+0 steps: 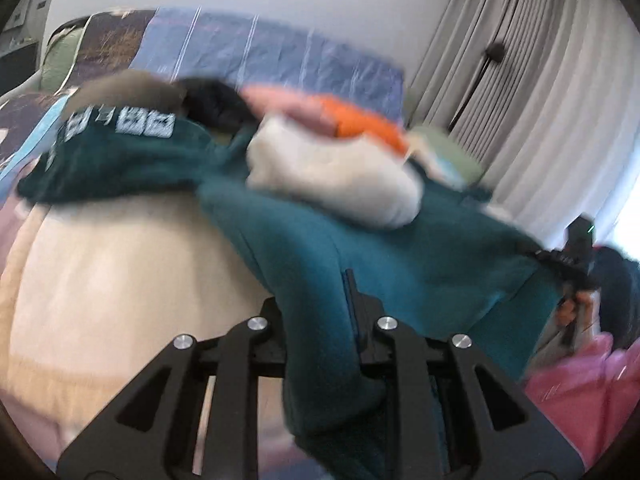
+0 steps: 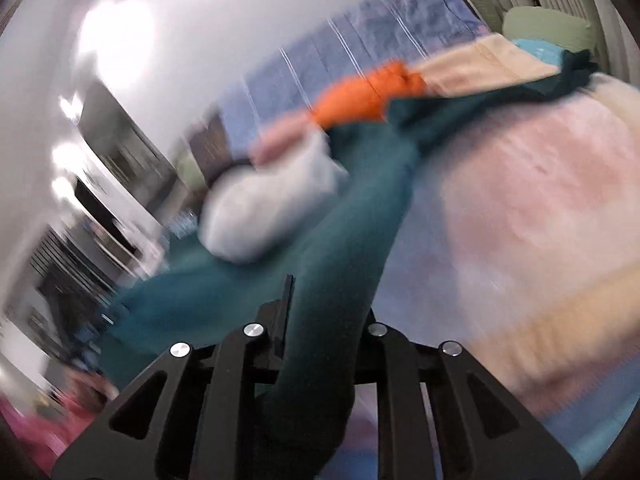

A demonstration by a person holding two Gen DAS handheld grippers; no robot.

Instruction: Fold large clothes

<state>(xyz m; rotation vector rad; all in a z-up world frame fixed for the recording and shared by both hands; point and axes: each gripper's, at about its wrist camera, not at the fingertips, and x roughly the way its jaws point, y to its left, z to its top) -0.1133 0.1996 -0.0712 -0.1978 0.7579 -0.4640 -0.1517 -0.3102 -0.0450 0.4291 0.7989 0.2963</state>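
Both grippers' fingers [image 1: 352, 280] [image 2: 286, 292] pinched onto teal garment [image 1: 400, 248] [image 2: 360, 208], fabric bunched between them.

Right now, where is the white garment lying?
In the left wrist view the white garment lies centre, on the teal sweatshirt, just below the orange garment.

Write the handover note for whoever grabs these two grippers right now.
Left gripper: shut on a bunch of the teal sweatshirt.
Right gripper: shut on another bunch of the same sweatshirt.
The sweatshirt hangs stretched between them over the bed, its far part still draped on the clothes pile, where a white garment lies on it.
Done: both grips taken.
Left: pull it free of the pile, spread it flat, fold it; nothing looks folded yet.
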